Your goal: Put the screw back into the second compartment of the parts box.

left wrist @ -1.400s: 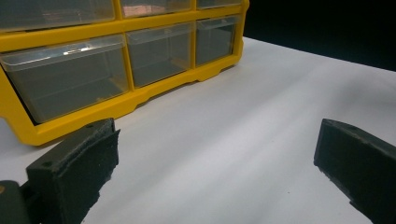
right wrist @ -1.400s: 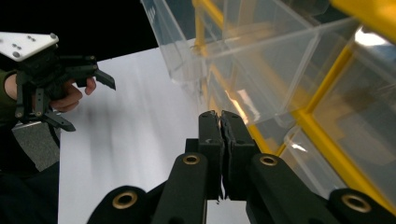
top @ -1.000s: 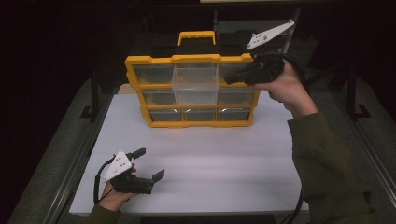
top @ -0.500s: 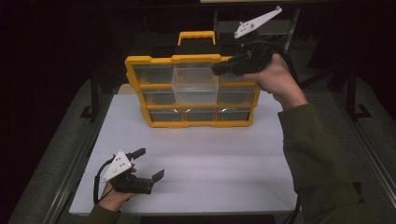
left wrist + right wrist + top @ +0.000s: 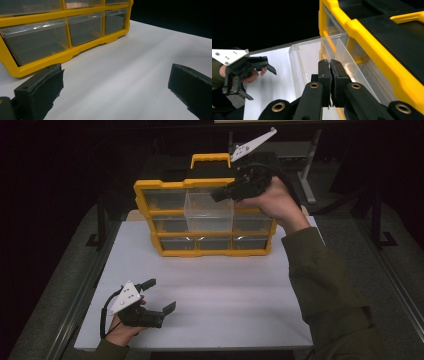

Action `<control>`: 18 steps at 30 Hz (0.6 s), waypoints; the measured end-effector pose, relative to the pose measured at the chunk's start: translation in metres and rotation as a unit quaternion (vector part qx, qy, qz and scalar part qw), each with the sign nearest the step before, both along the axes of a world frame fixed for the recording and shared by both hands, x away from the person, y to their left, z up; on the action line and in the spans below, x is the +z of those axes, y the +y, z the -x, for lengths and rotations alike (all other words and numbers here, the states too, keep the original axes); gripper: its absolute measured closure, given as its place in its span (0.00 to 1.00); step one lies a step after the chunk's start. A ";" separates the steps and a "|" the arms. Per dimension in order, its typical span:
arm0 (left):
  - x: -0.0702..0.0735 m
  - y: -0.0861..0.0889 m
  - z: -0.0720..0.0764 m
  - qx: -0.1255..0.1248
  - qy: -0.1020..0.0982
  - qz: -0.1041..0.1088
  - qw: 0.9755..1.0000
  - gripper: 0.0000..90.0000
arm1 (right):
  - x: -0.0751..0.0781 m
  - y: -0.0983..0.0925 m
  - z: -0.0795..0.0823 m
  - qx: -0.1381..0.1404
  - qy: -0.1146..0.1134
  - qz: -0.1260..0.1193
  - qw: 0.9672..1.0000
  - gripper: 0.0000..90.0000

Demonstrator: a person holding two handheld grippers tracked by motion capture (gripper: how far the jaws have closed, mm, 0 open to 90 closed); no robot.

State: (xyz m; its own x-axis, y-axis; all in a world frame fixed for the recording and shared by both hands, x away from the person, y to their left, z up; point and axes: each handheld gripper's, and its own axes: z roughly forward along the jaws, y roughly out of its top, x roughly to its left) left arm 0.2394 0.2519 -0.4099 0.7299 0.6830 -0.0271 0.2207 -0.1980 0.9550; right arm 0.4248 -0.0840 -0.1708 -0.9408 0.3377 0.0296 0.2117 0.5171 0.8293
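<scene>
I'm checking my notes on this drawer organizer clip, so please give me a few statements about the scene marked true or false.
1. The top middle drawer of the yellow organizer is pulled out. True.
2. The right gripper has its jaws wide open. False: they are shut, pressed together above the open drawer.
3. The left gripper rests near the front edge of the white table with its jaws open. True.
4. The left gripper holds a drawer. False: nothing lies between its jaws.
5. The organizer lies flat on its back. False: it stands upright, handle on top.
</scene>
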 end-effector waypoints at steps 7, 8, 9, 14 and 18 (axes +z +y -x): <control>0.000 -0.001 0.001 0.002 0.001 0.010 1.000 0.00 | -0.010 0.010 -0.009 0.001 -0.003 0.022 1.000 0.96; 0.000 0.000 0.001 0.002 0.001 0.008 1.000 0.00 | -0.010 0.010 -0.009 -0.002 -0.001 0.023 1.000 0.96; 0.000 -0.001 0.001 0.002 0.001 0.009 1.000 0.00 | -0.011 0.010 -0.009 -0.002 0.000 0.023 1.000 0.96; 0.000 -0.001 0.001 0.002 0.001 0.009 1.000 0.00 | -0.011 0.008 -0.010 -0.010 -0.005 0.015 1.000 0.84; 0.000 -0.001 0.001 0.001 0.001 0.007 1.000 0.00 | -0.008 0.006 -0.009 -0.020 0.003 0.007 1.000 0.87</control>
State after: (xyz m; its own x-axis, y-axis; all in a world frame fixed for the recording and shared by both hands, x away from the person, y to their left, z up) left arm 0.2389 0.2511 -0.4101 0.7278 0.6847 -0.0385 0.2234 -0.1838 0.9572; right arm 0.4335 -0.0783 -0.1788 -0.9262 0.3758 0.0294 0.2370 0.5200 0.8206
